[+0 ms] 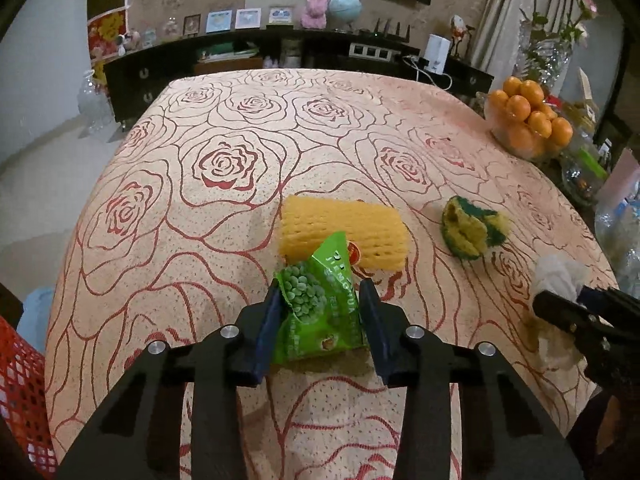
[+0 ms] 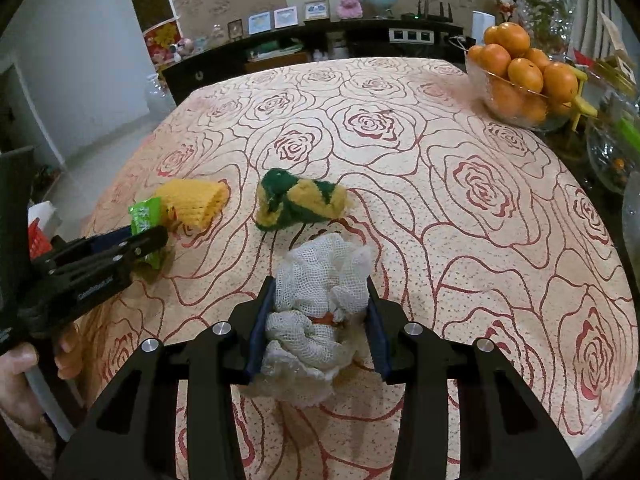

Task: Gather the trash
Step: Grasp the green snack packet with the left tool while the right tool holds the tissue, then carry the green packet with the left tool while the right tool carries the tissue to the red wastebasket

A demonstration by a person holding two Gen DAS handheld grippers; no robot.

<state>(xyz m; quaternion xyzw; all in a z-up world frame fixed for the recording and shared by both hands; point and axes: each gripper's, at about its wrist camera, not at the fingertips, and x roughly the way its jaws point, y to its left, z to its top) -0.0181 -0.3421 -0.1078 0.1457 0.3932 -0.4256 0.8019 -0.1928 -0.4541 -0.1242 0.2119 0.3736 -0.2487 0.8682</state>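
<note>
My left gripper (image 1: 320,292) is shut on a green pea snack wrapper (image 1: 320,304), held just above the rose-pattern tablecloth (image 1: 224,208). Behind it lies a yellow foam fruit net (image 1: 344,232). A green and yellow sponge (image 1: 474,228) lies to its right. My right gripper (image 2: 322,288) is shut on a crumpled white gauze cloth (image 2: 320,304) near the table's front. The sponge (image 2: 300,200) and the foam net (image 2: 192,200) lie beyond it. The left gripper (image 2: 154,242) with the wrapper (image 2: 146,216) shows at the left of the right wrist view, and the right gripper (image 1: 560,304) at the right of the left wrist view.
A glass bowl of oranges (image 2: 520,80) stands at the table's far right corner. Glass jars and vases (image 2: 612,148) crowd the right side. A red mesh basket (image 1: 20,392) sits off the table's left edge. A dark sideboard (image 1: 280,52) runs behind the table.
</note>
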